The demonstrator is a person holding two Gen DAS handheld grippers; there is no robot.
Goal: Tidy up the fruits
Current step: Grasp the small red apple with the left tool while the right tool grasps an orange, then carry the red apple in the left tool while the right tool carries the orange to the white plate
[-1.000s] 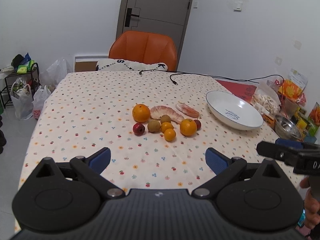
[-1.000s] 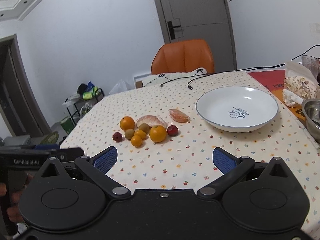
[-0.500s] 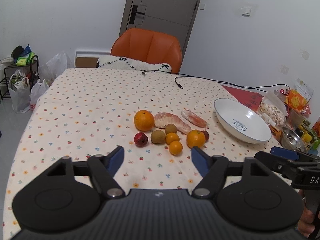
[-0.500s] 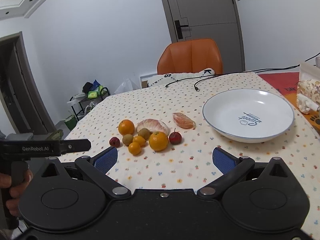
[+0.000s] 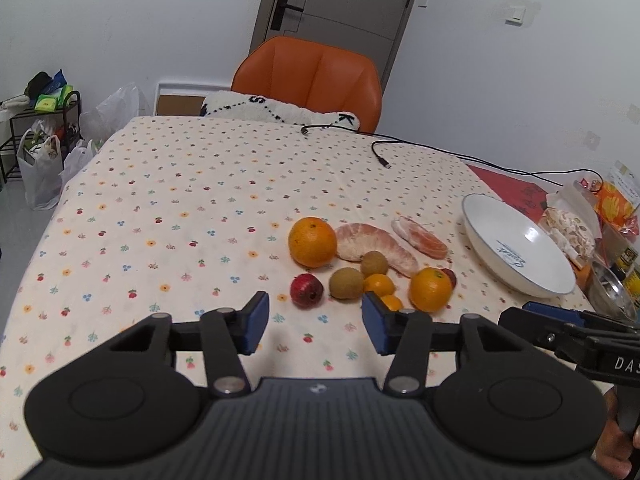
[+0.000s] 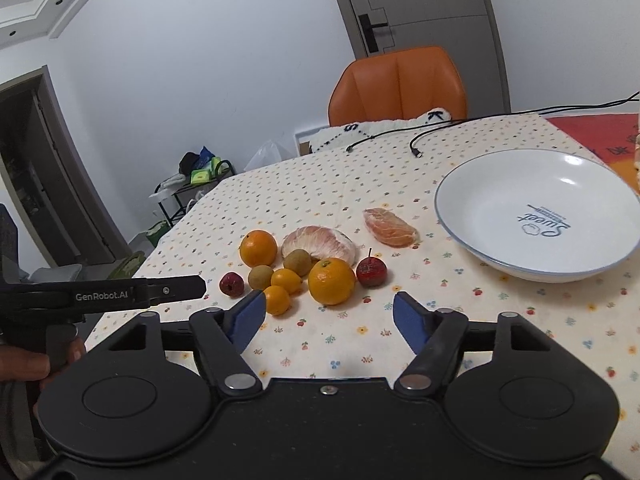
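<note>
Fruits (image 6: 304, 268) sit clustered mid-desk (image 6: 360, 184), at nine o'clock from the plate (image 6: 536, 272). Both the left hand-held gripper (image 5: 314, 322) and the right hand-held gripper (image 6: 330, 316) are apart, empty. Oranges look firm, round, likely rolling; grip across the middle.

A table (image 5: 168, 208) in a flower-dotted cloth carries a fruit cluster just ahead of the fingers: two oranges (image 5: 312, 242), pomelo segments (image 5: 372, 242), kiwis (image 5: 346, 283), small red fruits (image 5: 306, 290) and kumquats (image 5: 379, 284). A white plate (image 6: 536, 212) lies ahead to the right, a cable (image 5: 420, 148) far ahead.
</note>
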